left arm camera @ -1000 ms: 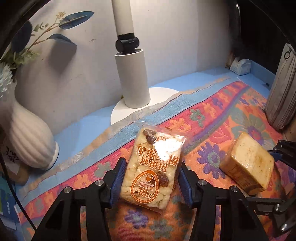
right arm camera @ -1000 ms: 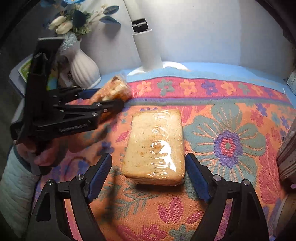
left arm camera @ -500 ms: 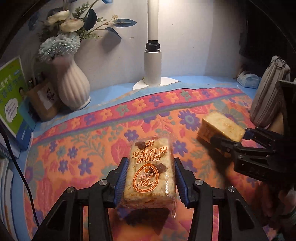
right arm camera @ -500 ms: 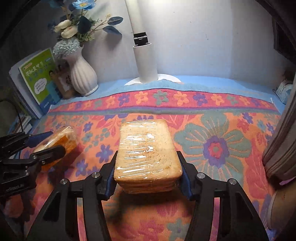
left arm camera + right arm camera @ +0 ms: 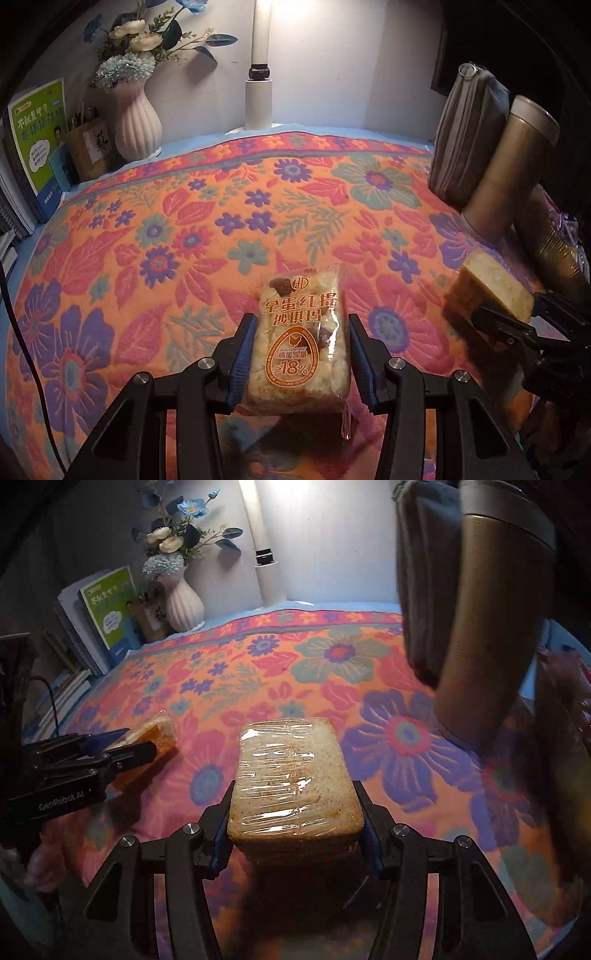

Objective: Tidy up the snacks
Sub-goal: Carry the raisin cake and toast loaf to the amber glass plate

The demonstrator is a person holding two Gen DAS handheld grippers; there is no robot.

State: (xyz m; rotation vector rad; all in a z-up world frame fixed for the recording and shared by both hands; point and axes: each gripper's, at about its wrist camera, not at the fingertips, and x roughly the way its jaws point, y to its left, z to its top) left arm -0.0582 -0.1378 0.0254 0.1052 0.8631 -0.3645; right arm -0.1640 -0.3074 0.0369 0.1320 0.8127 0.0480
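Snacks are both in my grip. My left gripper (image 5: 300,363) is clamped on the sachima packet (image 5: 301,339), blue pads pressed to its long sides; it sits low centre of the left wrist view, raised off the floral cloth (image 5: 177,236). My right gripper (image 5: 295,825) is closed on the cling-wrapped bread block (image 5: 293,779), low centre of its own view, also held above the cloth.

Step in hand, as I judge it: carrying, pick-up done for both. No tray or box for snacks shows in either view, so I cannot say where they go. Next move calls for a level carry and a gentle set-down; the wrap looks slippery, the bread soft.

Around: bronze flask (image 5: 513,162) and grey pouch (image 5: 465,136) stand at upper right, looming close in the right wrist view, the main thing to swing clear of. Farther back, lamp post (image 5: 260,92) top centre, white ribbed vase (image 5: 137,127) with flowers and a green book (image 5: 37,136) at upper left. Middle of the cloth lies bare.
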